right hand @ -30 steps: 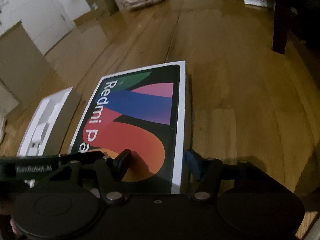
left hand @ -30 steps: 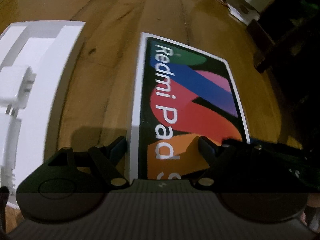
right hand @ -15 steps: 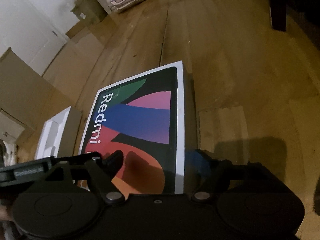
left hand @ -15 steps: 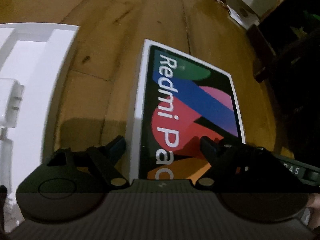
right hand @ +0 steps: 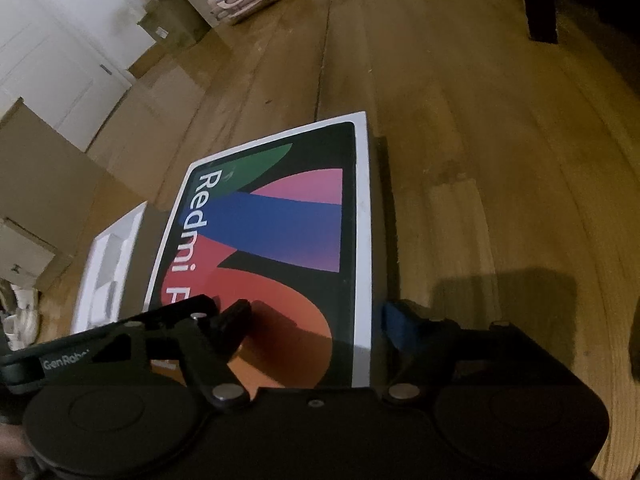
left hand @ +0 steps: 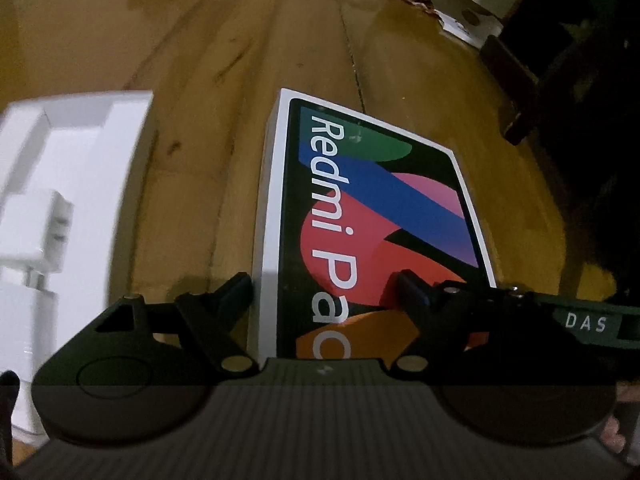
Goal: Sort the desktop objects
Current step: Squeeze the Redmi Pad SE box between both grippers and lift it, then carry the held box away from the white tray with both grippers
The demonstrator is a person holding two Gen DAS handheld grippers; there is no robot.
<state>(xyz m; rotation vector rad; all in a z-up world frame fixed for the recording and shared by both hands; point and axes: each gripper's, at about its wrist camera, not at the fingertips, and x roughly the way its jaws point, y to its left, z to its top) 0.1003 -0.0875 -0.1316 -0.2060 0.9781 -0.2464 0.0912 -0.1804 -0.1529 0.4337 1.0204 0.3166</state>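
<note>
Both the left hand-held gripper (left hand: 324, 284) and right hand-held gripper (right hand: 316, 312), spread wide, have lifted the tablet box (left hand: 372, 216) higher beside the white tray (left hand: 76, 152), starting its sorting.

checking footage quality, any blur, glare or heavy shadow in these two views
Left wrist view: white tray smeared by motion blur, box print sharp, floor sheen at top. Right wrist view: dark tool shadow on the floor, lines bowed by fisheye.
</note>
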